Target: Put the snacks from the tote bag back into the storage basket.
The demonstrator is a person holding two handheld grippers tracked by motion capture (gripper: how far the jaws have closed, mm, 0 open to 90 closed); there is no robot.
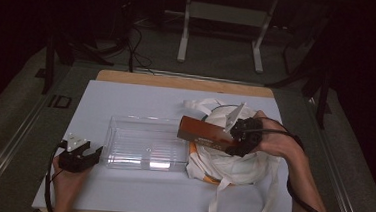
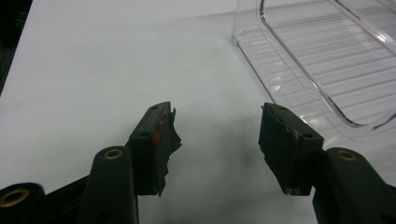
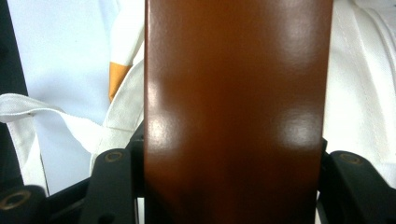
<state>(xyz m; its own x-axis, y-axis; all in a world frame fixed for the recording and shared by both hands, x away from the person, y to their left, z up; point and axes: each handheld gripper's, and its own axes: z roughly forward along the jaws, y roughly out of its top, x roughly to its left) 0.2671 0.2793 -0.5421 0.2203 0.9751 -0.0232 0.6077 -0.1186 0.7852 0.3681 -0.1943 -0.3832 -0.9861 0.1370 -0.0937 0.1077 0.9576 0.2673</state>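
- Dark room beyond; floor, cables and a white frame stand behind the bench [image 1: 128, 77], which is topped by a white sheet [image 1: 141, 100].
- Box [image 1: 205, 133]: brown, glossy, oblong. Held level above the bag, one end reaching toward the bin's right wall. Likely stiff card and light; the sheen suggests a slippery face, so a grip across the two long sides near one end, as now, looks soundest. Squeezing hard could dent it.
- Right hand-held gripper [image 1: 234, 135]: pinching the box across its width, jaws set wide to either side of it, as the right gripper view [image 3: 236, 116] shows.
- Left hand-held gripper [image 1: 80, 154]: jaws spread, nothing between them, resting low on the sheet just beside the bin's left end; pads [image 2: 156, 140] worn at the edges.
- Bin [image 1: 146, 143]: clear plastic, ribbed floor, empty, mid-bench. Rigid, light, likely to slide if nudged.
- Bag [image 1: 232, 164]: white cloth tote, soft, slumped, straps trailing over the bench's near edge; orange item [image 1: 193, 151] peeking from beneath.
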